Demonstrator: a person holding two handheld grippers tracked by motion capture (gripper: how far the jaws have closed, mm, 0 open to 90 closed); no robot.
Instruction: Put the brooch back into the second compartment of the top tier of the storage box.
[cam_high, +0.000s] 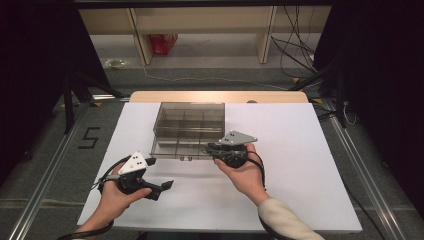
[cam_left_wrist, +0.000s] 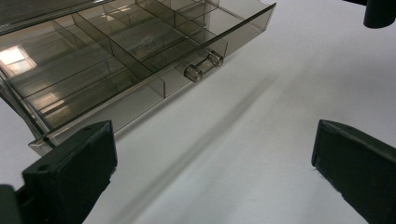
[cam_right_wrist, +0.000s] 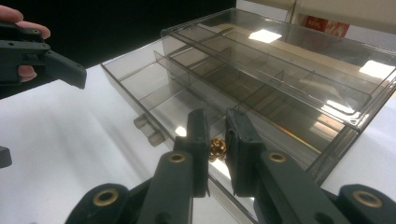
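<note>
A smoky clear organiser box (cam_high: 189, 116) stands on the white table (cam_high: 300, 165), its divided drawer (cam_left_wrist: 93, 74) pulled out toward me, knob (cam_left_wrist: 203, 66) in front. My right gripper (cam_high: 207, 148) reaches over the drawer's front right corner and is shut on a small gold object (cam_right_wrist: 215, 148), held just above a front compartment (cam_right_wrist: 177, 109). My left gripper (cam_high: 159, 173) hovers over the table in front of the drawer's left corner, jaws wide open (cam_left_wrist: 212, 135) with nothing between them. It also appears at the upper left (cam_right_wrist: 46, 60) of the right gripper view.
The drawer's compartments look bare. Past the table's wooden far edge (cam_high: 215, 96) is a floor with a red bag (cam_high: 163, 42), shelf legs and loose cables (cam_high: 295, 50). Metal rails run along both sides of the table.
</note>
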